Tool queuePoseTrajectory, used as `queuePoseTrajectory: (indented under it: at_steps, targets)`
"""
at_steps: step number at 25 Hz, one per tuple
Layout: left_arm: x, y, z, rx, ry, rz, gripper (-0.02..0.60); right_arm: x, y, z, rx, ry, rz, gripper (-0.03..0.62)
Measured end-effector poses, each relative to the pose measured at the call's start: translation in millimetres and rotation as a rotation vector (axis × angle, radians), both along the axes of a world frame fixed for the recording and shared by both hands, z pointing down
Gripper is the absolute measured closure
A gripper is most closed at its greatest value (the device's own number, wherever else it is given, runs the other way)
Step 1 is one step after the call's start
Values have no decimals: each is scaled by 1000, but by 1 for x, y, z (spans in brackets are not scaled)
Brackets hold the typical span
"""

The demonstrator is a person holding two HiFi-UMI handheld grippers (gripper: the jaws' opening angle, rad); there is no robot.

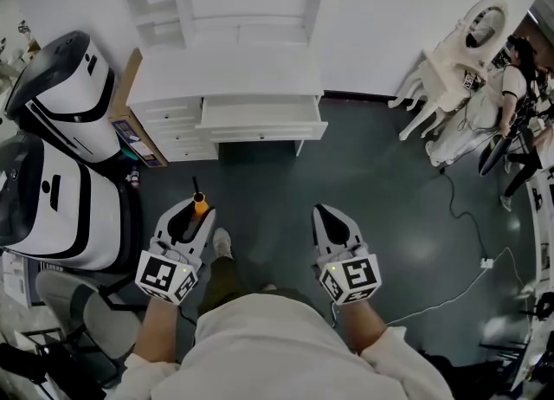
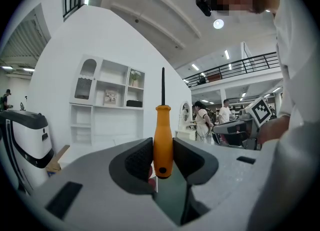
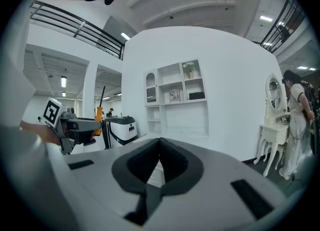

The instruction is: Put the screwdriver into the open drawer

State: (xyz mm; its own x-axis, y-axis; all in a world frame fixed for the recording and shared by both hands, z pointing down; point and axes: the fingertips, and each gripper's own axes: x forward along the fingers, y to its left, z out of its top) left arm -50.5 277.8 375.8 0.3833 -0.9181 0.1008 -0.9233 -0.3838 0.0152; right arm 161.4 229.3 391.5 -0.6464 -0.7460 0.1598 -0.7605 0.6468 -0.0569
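Note:
An orange-handled screwdriver (image 2: 162, 142) stands upright between the jaws of my left gripper (image 2: 163, 159), its black shaft pointing up. From the head view the screwdriver (image 1: 199, 203) sticks out of the left gripper (image 1: 192, 216), well short of the white desk. The desk's open drawer (image 1: 262, 118) is pulled out toward me, ahead and slightly right of that gripper. My right gripper (image 1: 331, 221) hangs level with the left one, its jaws pressed together on nothing. In the right gripper view the right gripper (image 3: 159, 161) points at the white shelving, with the screwdriver (image 3: 99, 113) far off at the left.
Two large white-and-black machines (image 1: 54, 147) stand at the left beside the desk (image 1: 227, 74). A white vanity table (image 1: 459, 65) and a person (image 1: 516, 87) are at the far right. A cable (image 1: 467, 216) runs across the dark floor. My shoe (image 1: 222, 242) shows below the grippers.

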Motion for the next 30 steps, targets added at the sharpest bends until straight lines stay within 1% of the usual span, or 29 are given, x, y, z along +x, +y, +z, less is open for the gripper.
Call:
queuePoseTrajectory:
  at_steps: [4,9,14,23,30]
  targets:
    - [-16,-30,5,7,6,12,457,-13,-24,5,3,10,12,591]
    - [-37,-81,8,18,6,47,457,-28,-65,4,3,19,58,591]
    - [-56,-126,7,5,13,72,456,-41,-105,3,-5,22,98,591]
    - [-98,-203,10,1,25,105,456,-83,-179,1,-10,36,126,591]
    - [-124,-263,10,4,28,151,456,-110,-231,-1,-15,55,165,591]
